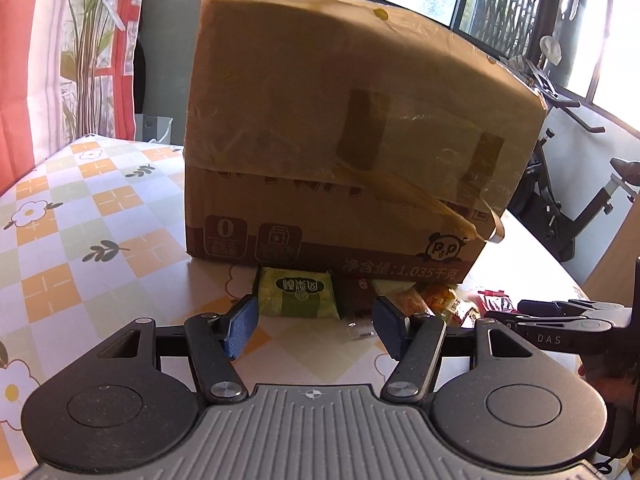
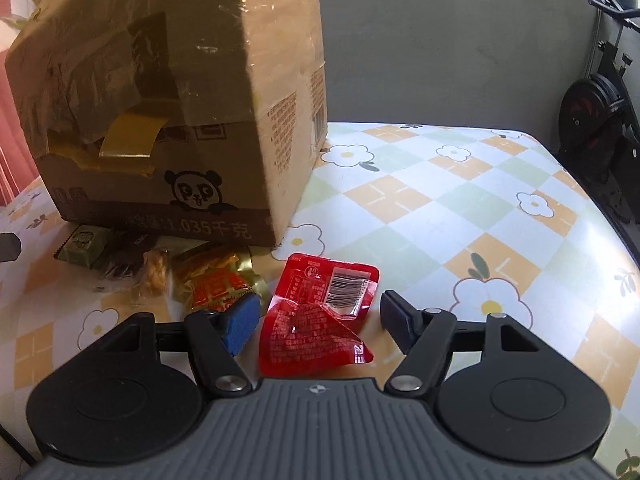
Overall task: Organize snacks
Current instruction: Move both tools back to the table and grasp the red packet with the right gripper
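Observation:
A tall taped cardboard box [image 1: 340,120] with a panda print stands on the flowered tablecloth [image 1: 80,220]. Several snack packets lie in a row along its front. My left gripper [image 1: 316,316] is open just short of a green packet [image 1: 298,292], with a dark brown packet [image 1: 356,296] beside it; neither pad touches them. Further right lie an orange-gold packet [image 2: 216,280] and a crumpled red packet [image 2: 312,328]. My right gripper [image 2: 316,312] is open with the red packet lying between its fingers, and a gap shows on each side.
Loose yellow tape [image 2: 128,136] hangs from the box front. An exercise bike [image 1: 560,184] stands past the table's right edge [image 2: 592,208]. A red and white curtain [image 1: 24,60] and a plant are at the left. A grey panel [image 2: 440,40] rises behind the table.

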The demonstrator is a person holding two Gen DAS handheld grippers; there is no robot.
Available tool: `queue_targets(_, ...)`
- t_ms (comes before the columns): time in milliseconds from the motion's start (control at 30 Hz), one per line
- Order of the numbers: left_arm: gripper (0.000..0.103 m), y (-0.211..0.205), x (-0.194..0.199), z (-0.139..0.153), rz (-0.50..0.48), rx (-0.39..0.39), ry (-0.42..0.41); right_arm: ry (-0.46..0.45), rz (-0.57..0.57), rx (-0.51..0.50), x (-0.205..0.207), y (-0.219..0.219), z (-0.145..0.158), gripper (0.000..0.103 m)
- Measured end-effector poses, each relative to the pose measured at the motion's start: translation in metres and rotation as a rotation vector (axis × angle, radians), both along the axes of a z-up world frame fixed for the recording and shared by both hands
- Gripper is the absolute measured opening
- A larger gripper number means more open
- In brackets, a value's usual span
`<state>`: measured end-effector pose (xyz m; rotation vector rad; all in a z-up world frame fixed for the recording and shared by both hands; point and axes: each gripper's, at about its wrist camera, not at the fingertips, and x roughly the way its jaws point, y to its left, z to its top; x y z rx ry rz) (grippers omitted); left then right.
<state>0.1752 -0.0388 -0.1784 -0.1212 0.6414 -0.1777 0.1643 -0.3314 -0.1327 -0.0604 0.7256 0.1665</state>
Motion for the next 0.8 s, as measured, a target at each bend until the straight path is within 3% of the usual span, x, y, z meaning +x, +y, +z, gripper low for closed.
queue_targets(67,0.066,-0.002,0.000,-0.003,-0.008,-0.002,0.008,-0.024,0.011,-0.013,-0.006,0.000,-0.002,0.057)
queue_targets(167,0.064,-0.008,-0.001,-0.009,-0.033,0.000,0.017,-0.036,0.019,0.013,-0.011,-0.002,-0.001,0.054)
queue_targets(400,0.058,-0.021,0.000,-0.020,-0.078,0.024,0.053,-0.069,0.067,-0.002,-0.014,0.006,0.000,0.054)
queue_targets(700,0.055,-0.030,0.012,-0.029,-0.087,0.029,0.089,-0.100,0.062,0.054,-0.016,-0.002,0.002,0.054)
queue_targets(800,0.044,-0.038,0.019,-0.026,-0.118,0.016,0.099,-0.109,0.075,0.051,-0.017,0.000,0.002,0.054)
